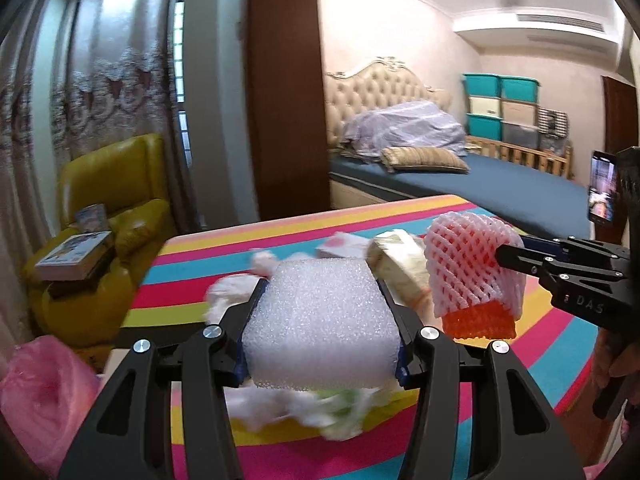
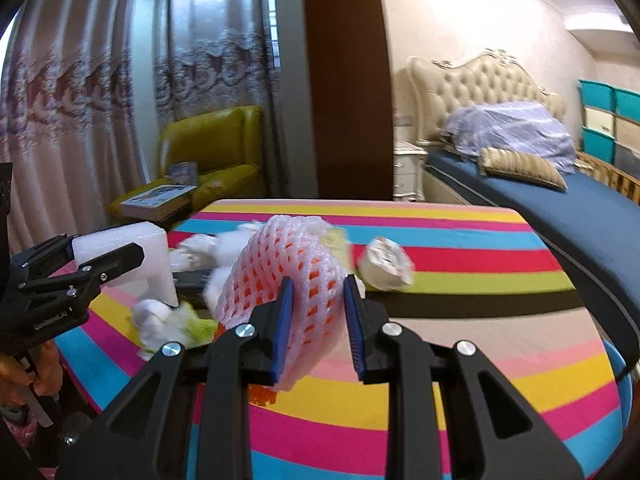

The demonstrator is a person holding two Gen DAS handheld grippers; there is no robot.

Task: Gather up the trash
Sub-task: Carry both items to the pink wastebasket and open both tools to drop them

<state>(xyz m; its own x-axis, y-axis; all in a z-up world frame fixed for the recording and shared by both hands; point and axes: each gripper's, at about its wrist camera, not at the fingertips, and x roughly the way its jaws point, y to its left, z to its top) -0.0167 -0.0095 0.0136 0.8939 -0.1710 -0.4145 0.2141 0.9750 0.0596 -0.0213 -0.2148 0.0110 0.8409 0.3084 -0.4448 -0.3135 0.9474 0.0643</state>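
My left gripper (image 1: pixel 320 300) is shut on a white foam block (image 1: pixel 320 320) and holds it above the striped table (image 1: pixel 560 340). It shows from the side in the right wrist view (image 2: pixel 132 256). My right gripper (image 2: pixel 318 292) is shut on a pink and orange foam fruit net (image 2: pixel 280 276), lifted over the table; it also shows in the left wrist view (image 1: pixel 472 276). Loose trash lies on the table: white crumpled tissues (image 2: pixel 154 318), a green-white wrapper (image 2: pixel 192 324), a crumpled white cup (image 2: pixel 386 264) and a cream packet (image 1: pixel 400 268).
A pink plastic bag (image 1: pixel 44 396) sits low at the left beside the table. A yellow armchair (image 1: pixel 116 208) with books stands behind it by the curtains. A bed (image 1: pixel 460 180) with a blue sheet lies beyond the table's far edge.
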